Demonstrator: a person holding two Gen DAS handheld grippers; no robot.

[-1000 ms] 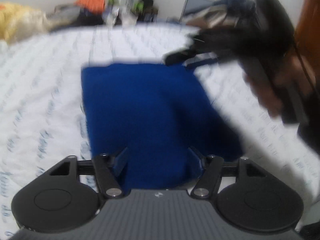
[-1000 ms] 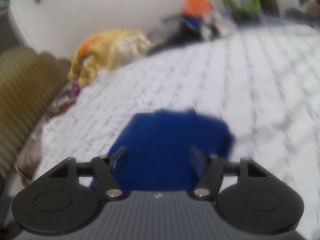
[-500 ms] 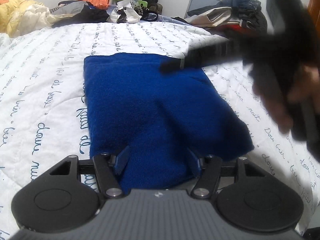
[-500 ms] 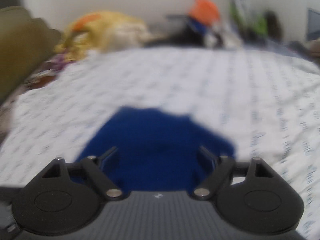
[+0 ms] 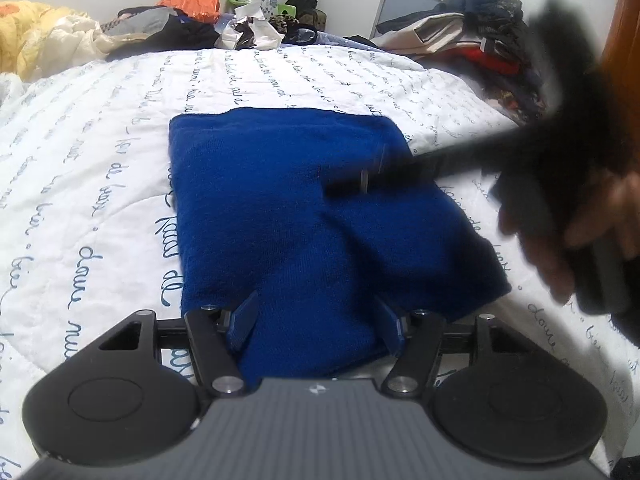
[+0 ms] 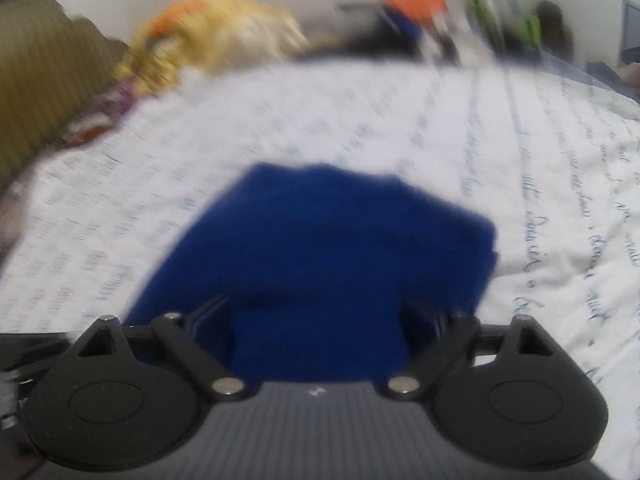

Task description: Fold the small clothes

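We are in a home bedroom: a bed [image 5: 120, 152] under a script-printed quilt, clothes piles [image 5: 472, 36] along the top.

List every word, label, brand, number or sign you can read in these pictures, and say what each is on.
"de": blue handwriting printed on the white bedspread, beside the blue cloth.
"nuit": same bedspread, near its right side.
Rest of the bedspread's script: rows of cursive, too stretched or small to read surely.
Small white mark on the left gripper body: a logo, no letters.
Right wrist view: bedspread writing too blurred to read.
Things piled along the wall: no readable text.
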